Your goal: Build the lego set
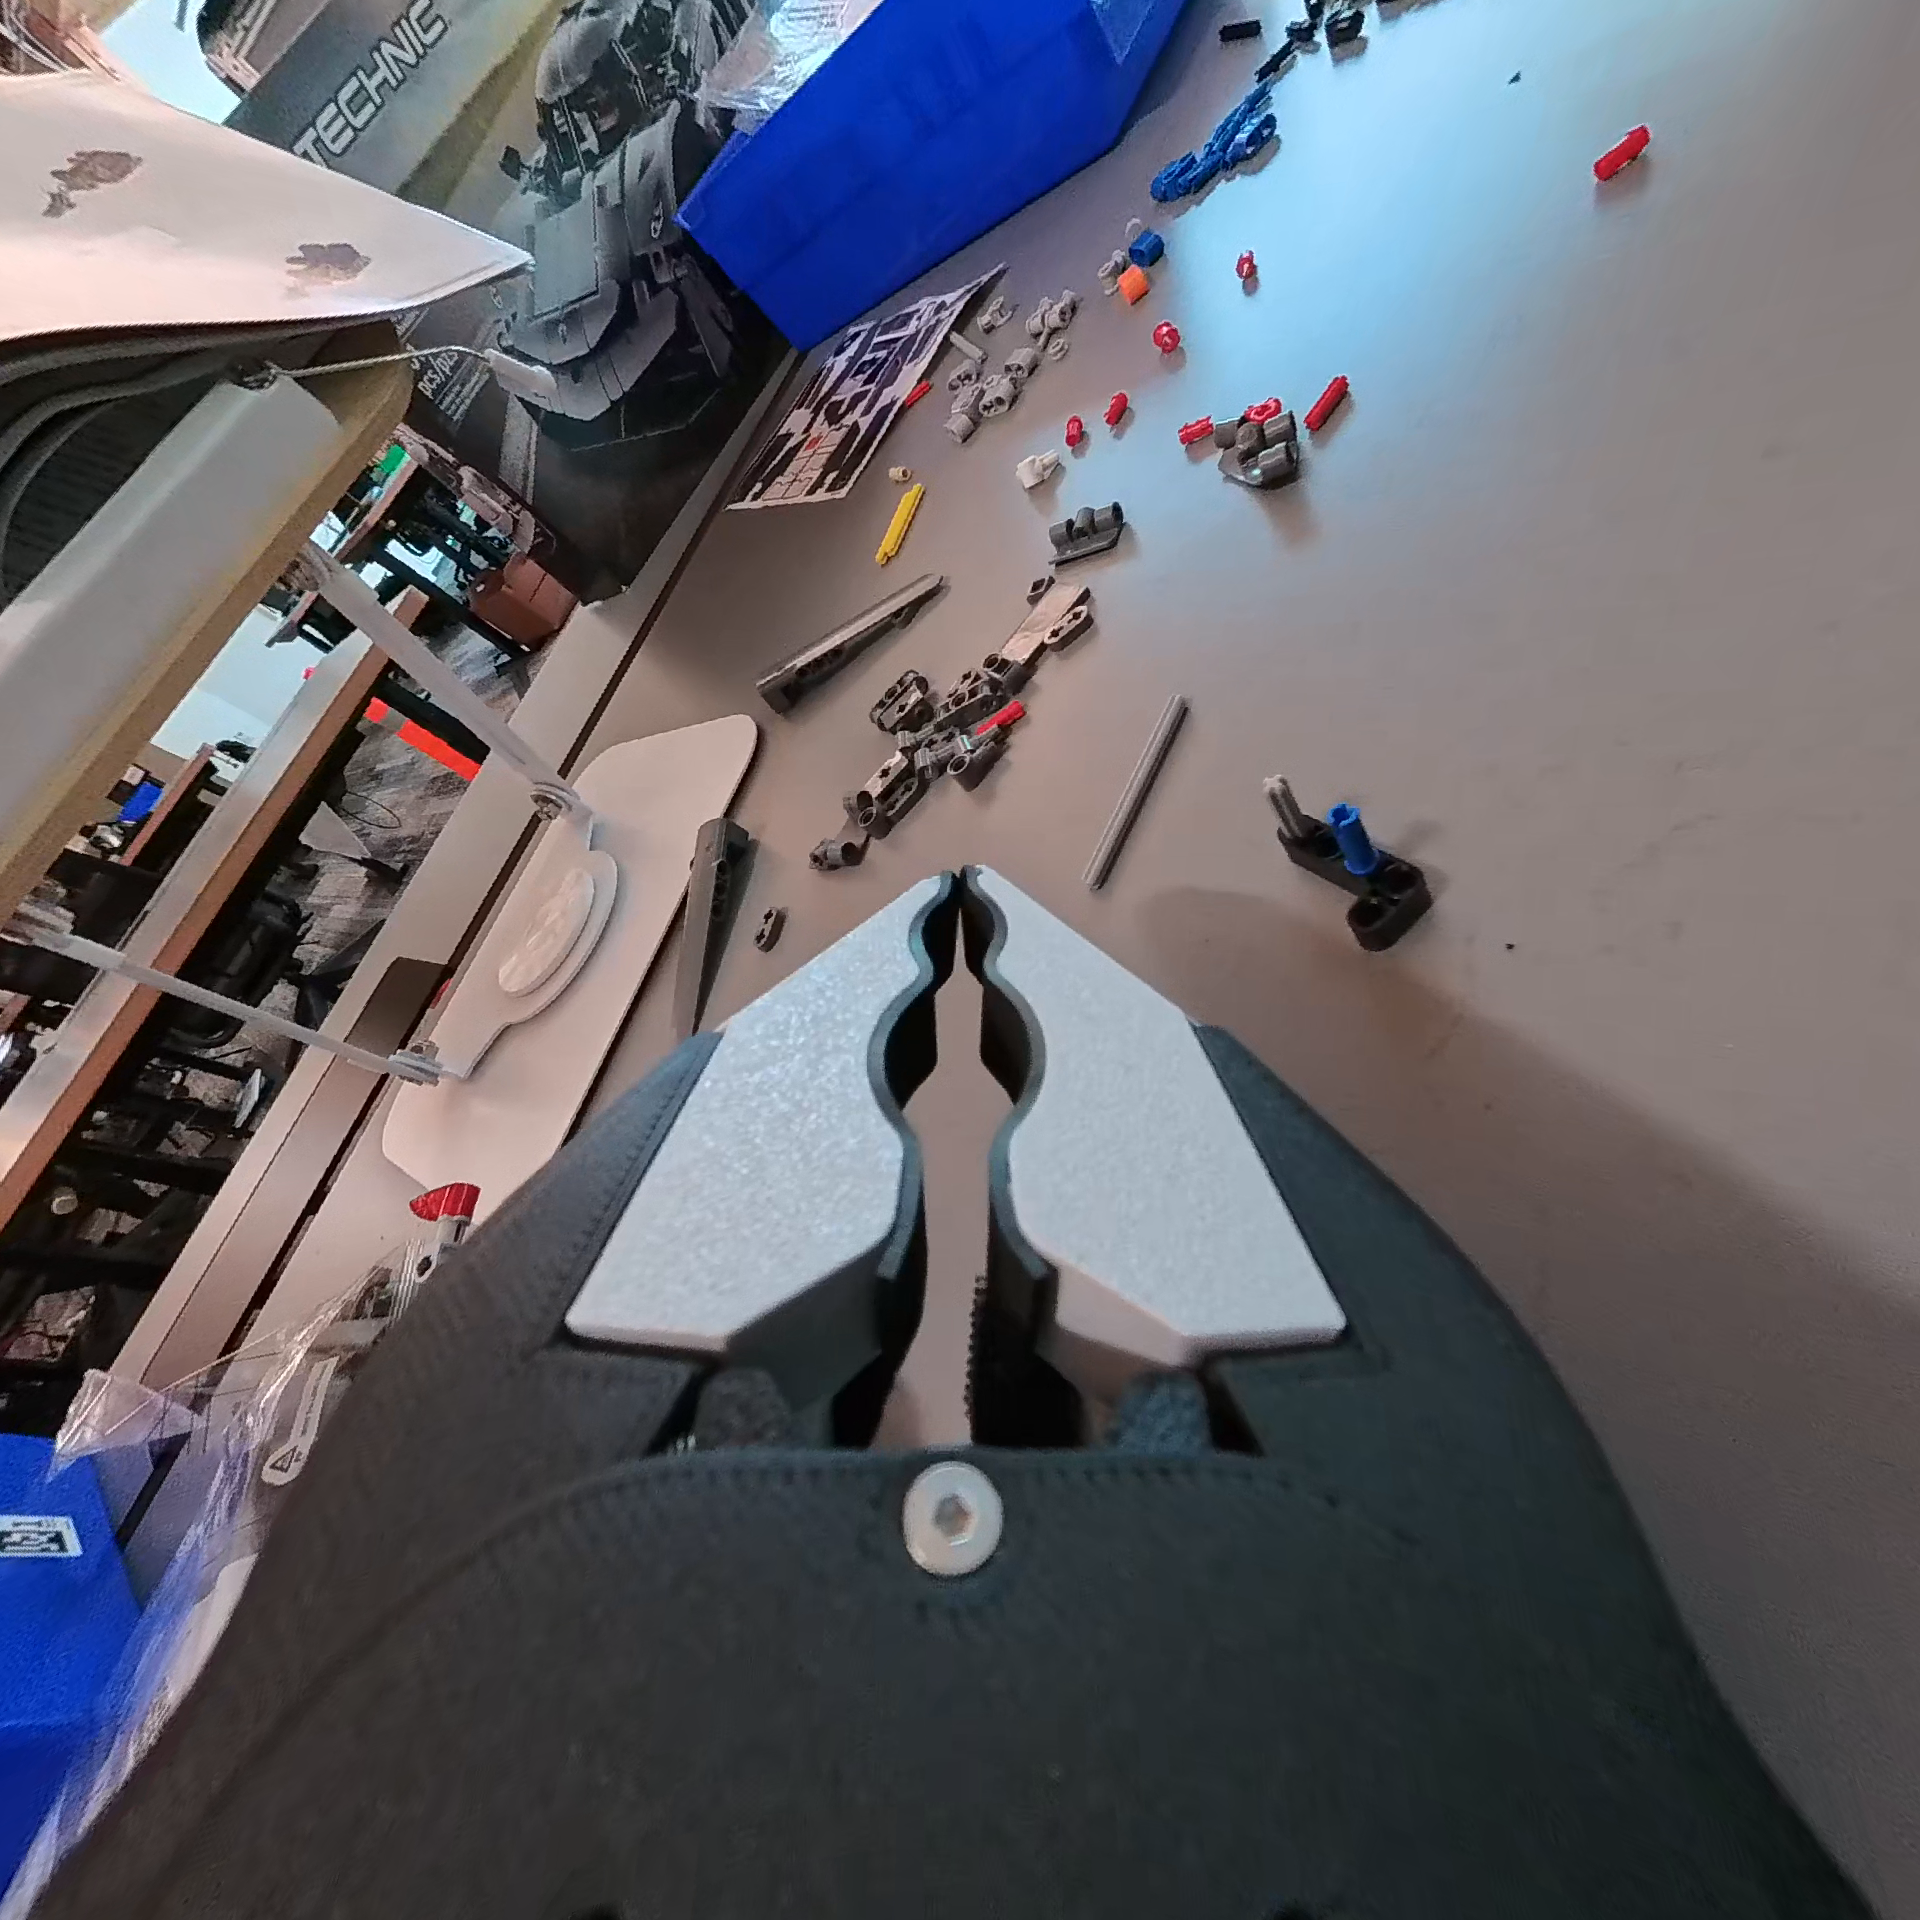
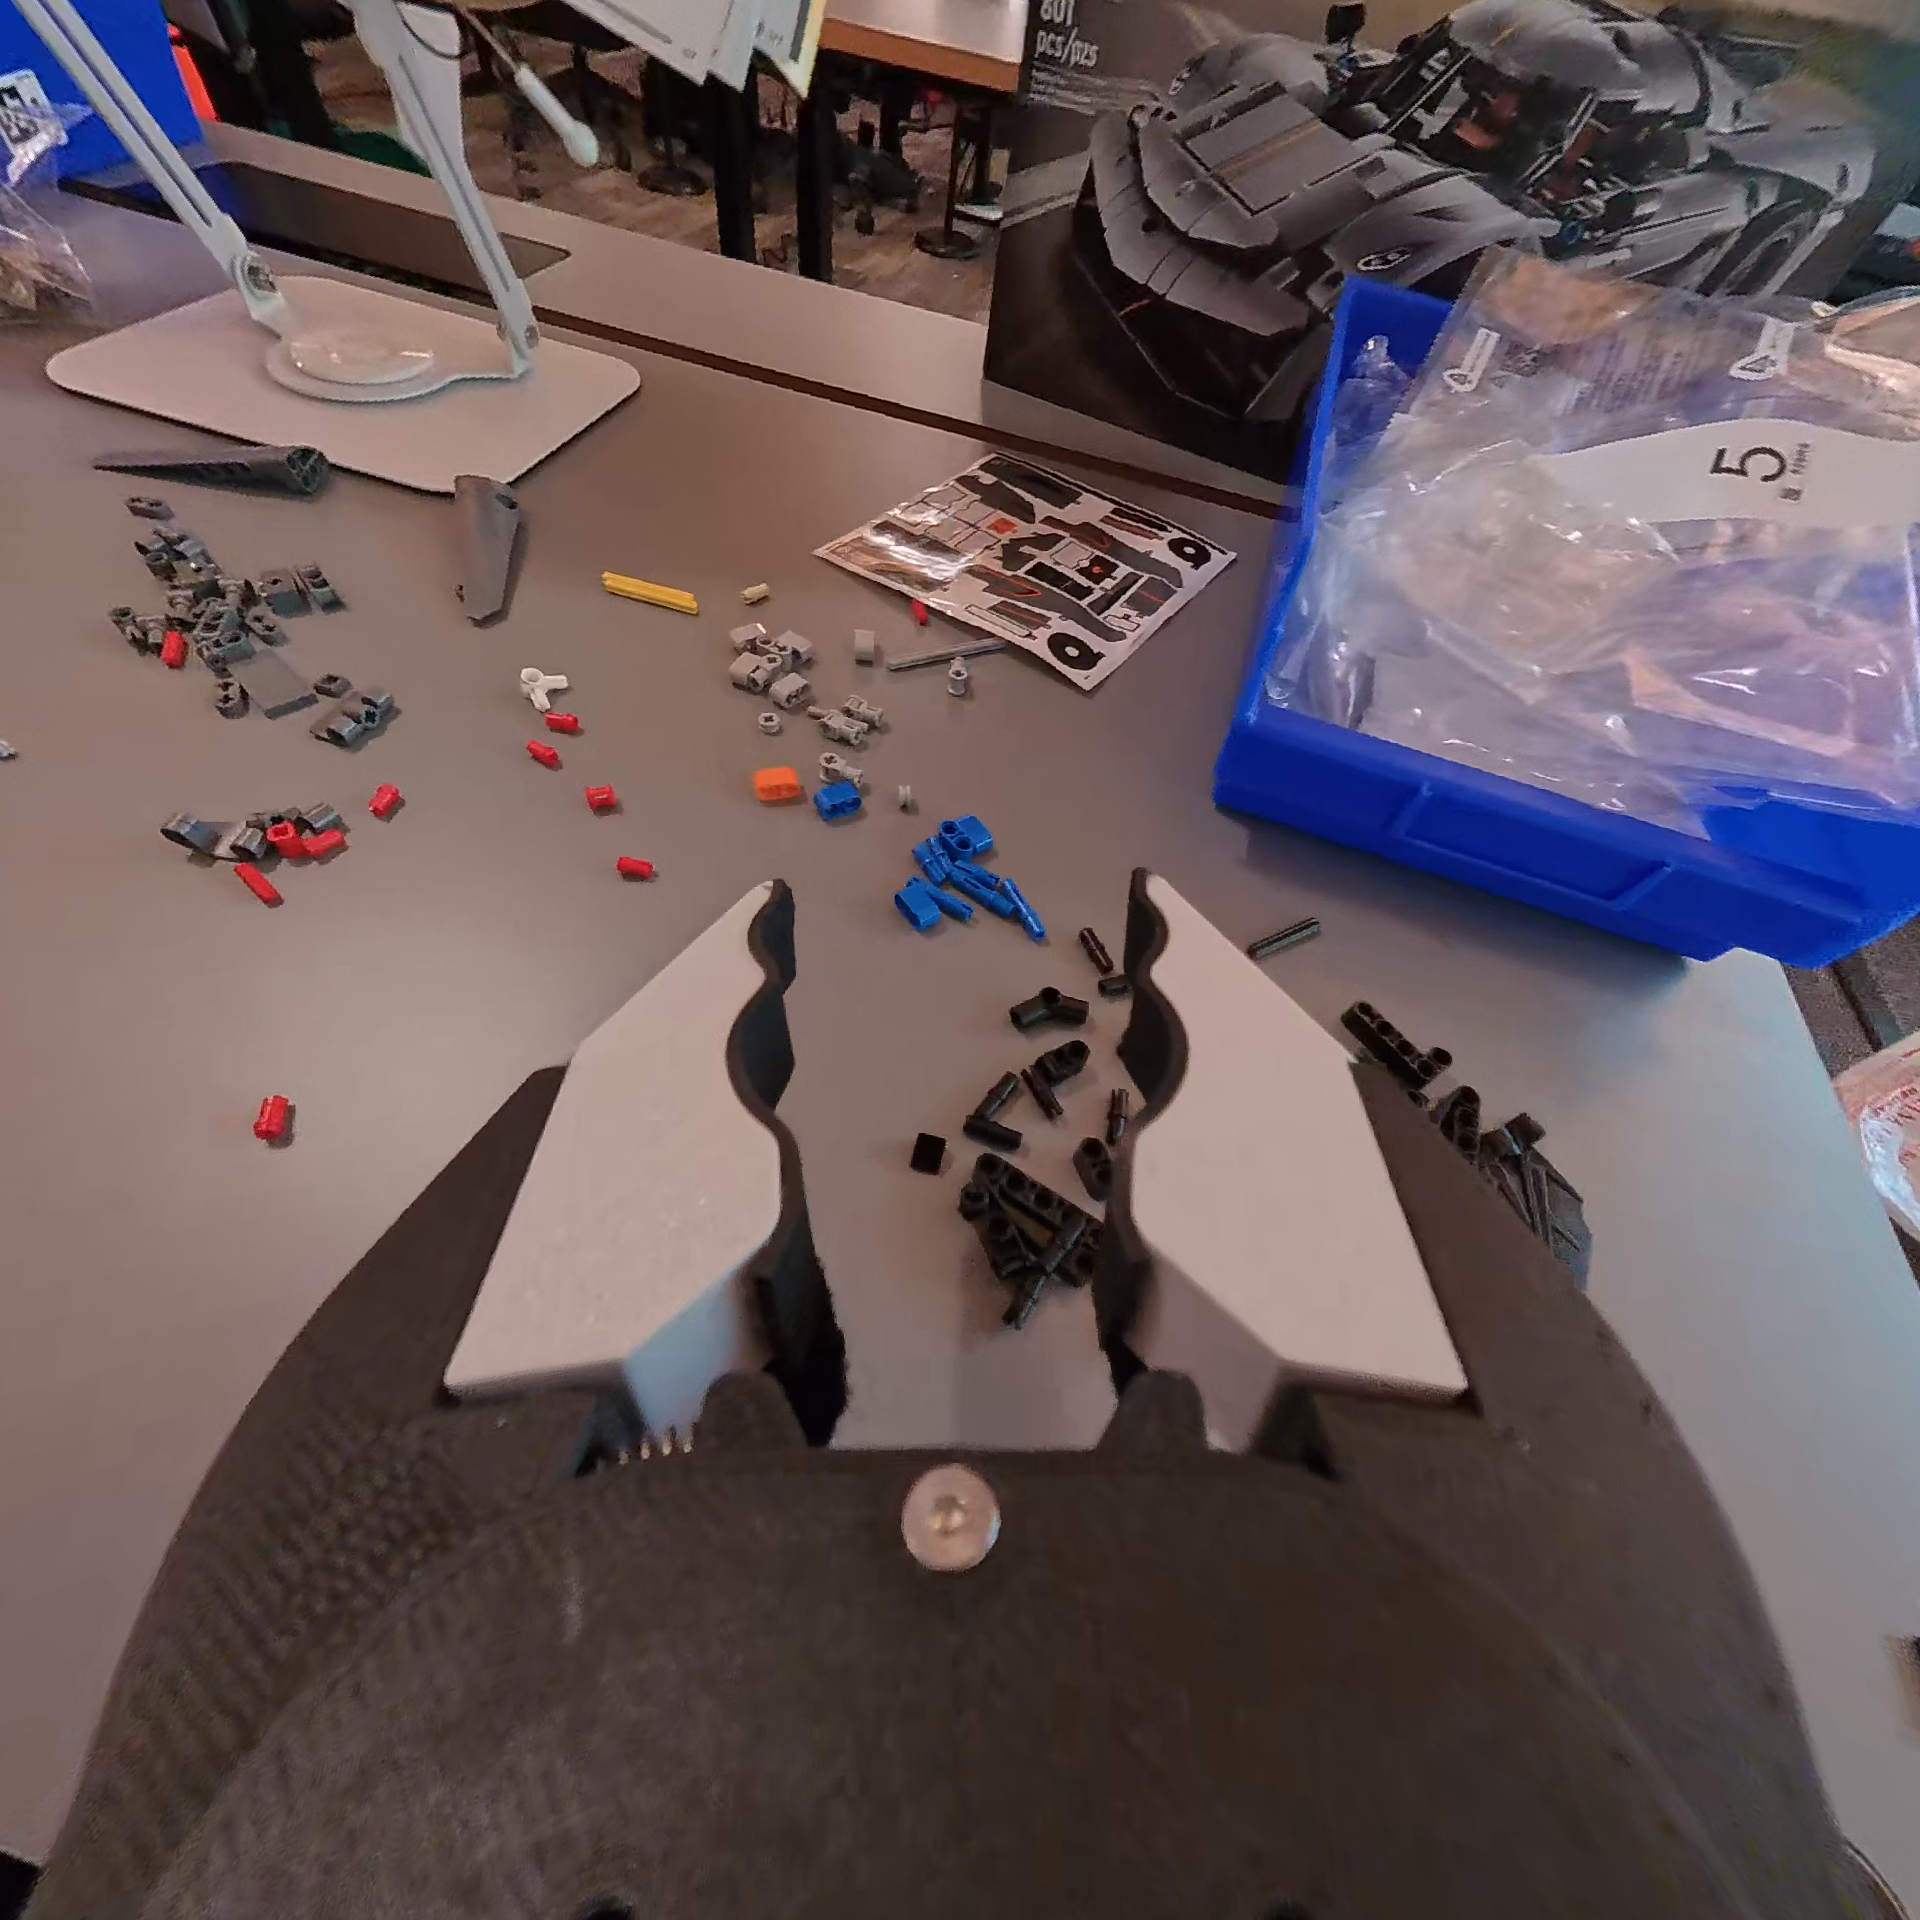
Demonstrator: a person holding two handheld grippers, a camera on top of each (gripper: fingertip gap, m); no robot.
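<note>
Fingers: left gripper (image 1: 961, 875) pressed together (bare); right gripper (image 2: 961, 883) spread above black pieces (image 2: 1023, 1143).

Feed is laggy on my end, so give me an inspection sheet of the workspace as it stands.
Surface: grey table, parts scattered.
Job's things: black pieces, blue pieces, red pins, grey connectors.
Clutter: sticker sheet, blue bin of plastic bags, printed box, lamp base.
Grippers: left gripper shut, empty; right gripper open above black pieces.
Cables: nothing seen.
Surroundings: desks behind.
</note>
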